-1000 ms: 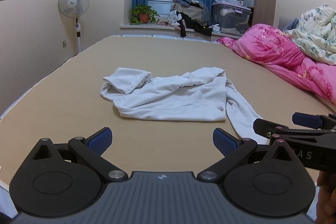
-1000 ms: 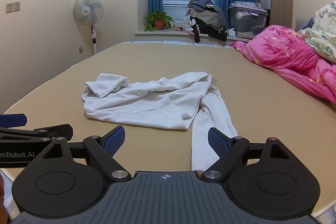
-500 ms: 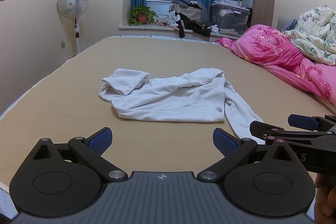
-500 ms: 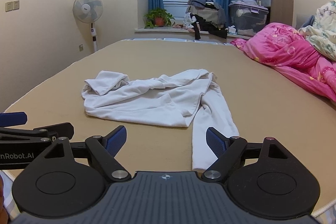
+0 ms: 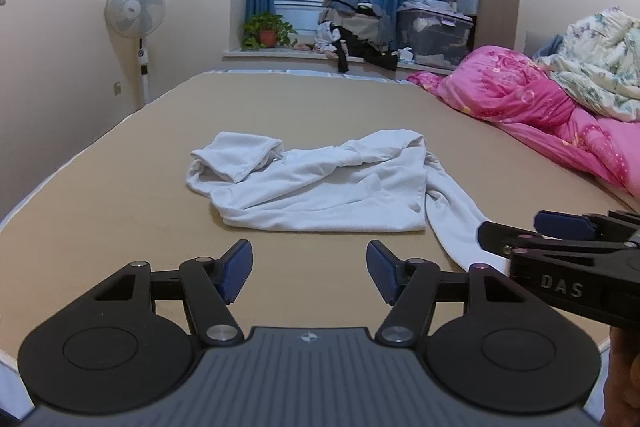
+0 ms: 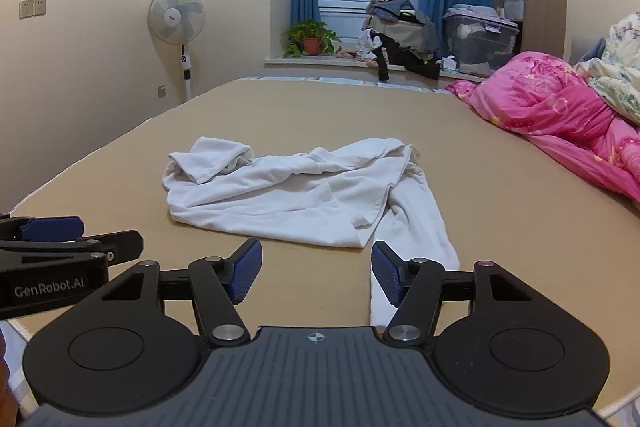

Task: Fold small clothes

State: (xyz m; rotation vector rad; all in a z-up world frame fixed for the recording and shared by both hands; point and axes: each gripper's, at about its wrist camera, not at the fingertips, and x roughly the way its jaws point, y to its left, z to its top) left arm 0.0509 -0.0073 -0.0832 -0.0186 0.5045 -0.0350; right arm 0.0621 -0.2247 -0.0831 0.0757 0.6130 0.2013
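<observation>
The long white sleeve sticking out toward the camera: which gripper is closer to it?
Right. The right gripper sits just short of the sleeve, whose end runs under its right finger. The left gripper hangs further left, facing bare bed.

The left tongs [image 5: 308, 273] and right tongs [image 6: 316, 275] now stand narrower than before, having just been closing on nothing.

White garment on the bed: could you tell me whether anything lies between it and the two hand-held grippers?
Nothing visible does. Only bare tan bed surface separates the left hand-held gripper and right hand-held gripper from the white garment.
</observation>
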